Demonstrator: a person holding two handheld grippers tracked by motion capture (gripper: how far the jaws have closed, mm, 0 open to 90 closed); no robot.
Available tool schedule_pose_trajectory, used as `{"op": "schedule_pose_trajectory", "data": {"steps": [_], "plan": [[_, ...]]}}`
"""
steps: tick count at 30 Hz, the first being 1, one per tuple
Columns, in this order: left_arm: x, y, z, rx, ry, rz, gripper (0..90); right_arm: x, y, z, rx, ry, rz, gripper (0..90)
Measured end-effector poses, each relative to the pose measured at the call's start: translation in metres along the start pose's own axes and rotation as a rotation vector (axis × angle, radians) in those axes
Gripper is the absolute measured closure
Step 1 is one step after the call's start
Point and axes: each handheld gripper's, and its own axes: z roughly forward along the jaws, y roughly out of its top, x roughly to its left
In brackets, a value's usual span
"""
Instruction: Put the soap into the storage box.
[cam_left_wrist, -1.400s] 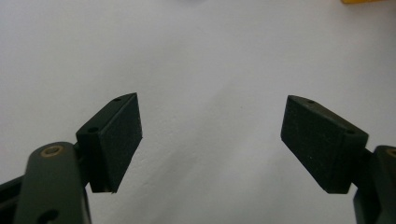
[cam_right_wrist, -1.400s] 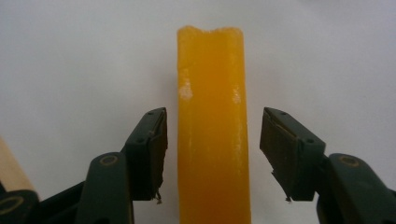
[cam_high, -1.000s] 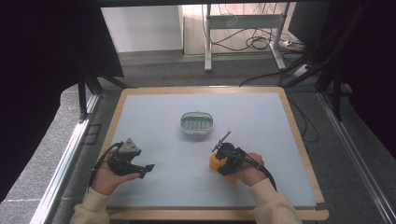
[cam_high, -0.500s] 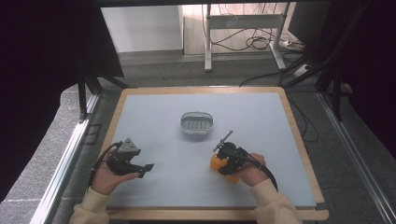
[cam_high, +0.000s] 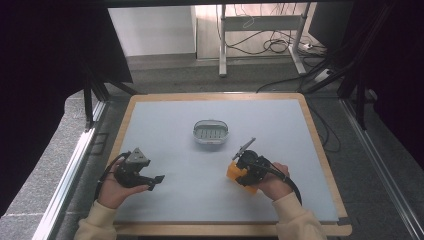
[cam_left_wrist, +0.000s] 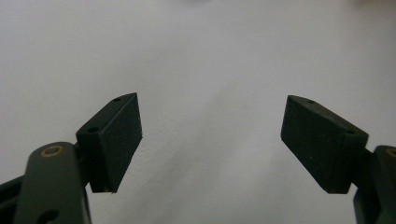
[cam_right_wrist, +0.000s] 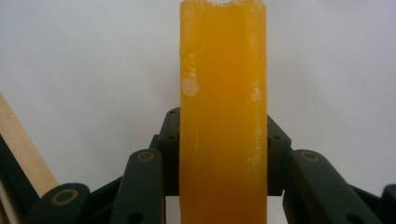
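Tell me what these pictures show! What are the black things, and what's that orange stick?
A person sits at a table holding a pinching tool in each hand. One picture looks down from above. The other two come from little cameras riding on the tools.

The left tool is open, and its two black pads hold nothing. The right tool is squeezed shut on an orange block; you can see the block from above too.

A small oval dish sits alone in the middle of the table.

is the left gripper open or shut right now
Open. The left gripper has its jaws spread wide apart, with nothing but bare table between them.
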Motion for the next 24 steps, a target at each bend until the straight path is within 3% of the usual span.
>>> {"op": "schedule_pose_trajectory", "data": {"steps": [24], "plan": [[0.000,0.000,0.000,-0.001,0.002,0.000,20.4,-0.007,-0.006,-0.017,-0.049,-0.012,0.003,61.7]]}}
